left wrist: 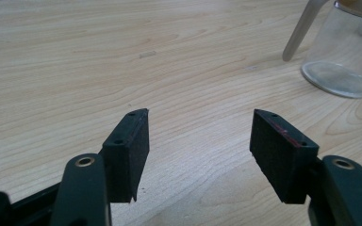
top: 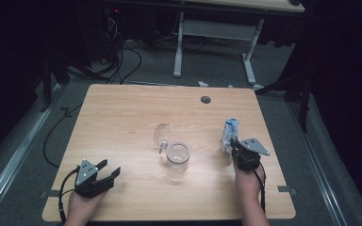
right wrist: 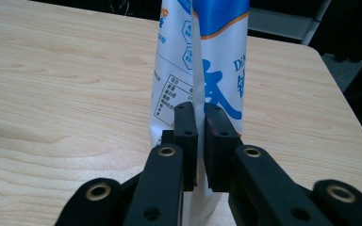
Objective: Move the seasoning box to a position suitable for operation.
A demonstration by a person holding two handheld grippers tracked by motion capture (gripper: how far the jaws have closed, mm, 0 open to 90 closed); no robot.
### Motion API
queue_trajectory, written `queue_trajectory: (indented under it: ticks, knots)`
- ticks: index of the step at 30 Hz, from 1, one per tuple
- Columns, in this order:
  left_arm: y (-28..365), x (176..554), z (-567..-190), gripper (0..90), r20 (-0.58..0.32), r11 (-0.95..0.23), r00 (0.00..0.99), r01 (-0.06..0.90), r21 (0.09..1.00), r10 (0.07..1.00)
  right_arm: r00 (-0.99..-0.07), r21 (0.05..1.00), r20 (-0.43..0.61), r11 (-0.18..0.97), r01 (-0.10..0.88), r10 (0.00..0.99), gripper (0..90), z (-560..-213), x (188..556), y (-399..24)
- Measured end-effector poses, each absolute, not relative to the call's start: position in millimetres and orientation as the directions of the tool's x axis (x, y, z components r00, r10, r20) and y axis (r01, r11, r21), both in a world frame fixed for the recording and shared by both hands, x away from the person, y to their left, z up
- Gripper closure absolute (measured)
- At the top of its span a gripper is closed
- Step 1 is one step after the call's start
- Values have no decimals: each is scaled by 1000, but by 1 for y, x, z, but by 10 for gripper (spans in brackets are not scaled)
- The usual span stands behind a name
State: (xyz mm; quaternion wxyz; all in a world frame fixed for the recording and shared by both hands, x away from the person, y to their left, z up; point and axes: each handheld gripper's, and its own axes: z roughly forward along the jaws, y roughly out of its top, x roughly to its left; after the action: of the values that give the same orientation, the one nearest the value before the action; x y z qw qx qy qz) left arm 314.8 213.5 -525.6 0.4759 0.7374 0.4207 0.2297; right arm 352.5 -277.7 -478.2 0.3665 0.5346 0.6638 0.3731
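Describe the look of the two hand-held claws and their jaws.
Both are black. The left claw carries a grey three-cornered plate on top and trails a black cable; its jaws end in thick, blocky black pads with small screw holes. The right claw has a matching grey plate and brass-coloured rivets on its arms.

Counted on one table (top: 122, 113): two grippers, namely one left gripper (top: 108, 170) and one right gripper (top: 233, 146), each with two jaws. One white-and-blue pouch (top: 229, 134) is counted, one clear glass jar (top: 177, 157), and one clear lid (top: 162, 134) just beside the jar. One dark round hole (top: 205, 100) is noted in the tabletop. A second table (top: 217, 28) is seen behind.
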Motion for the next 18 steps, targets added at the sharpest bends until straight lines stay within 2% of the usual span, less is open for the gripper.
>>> queue_trajectory:
  ticks: [6, 18]
  knots:
    - [213, 316, -527, 374, -86, -177, 542, 414, 893, 836, -174, 882, -84, 155, 446, 981, 879, -477, 353, -278]
    - [210, 315, -526, 369, -65, -203, 561, 402, 893, 826, -224, 869, -27, 133, 476, 974, 888, -473, 355, -285]
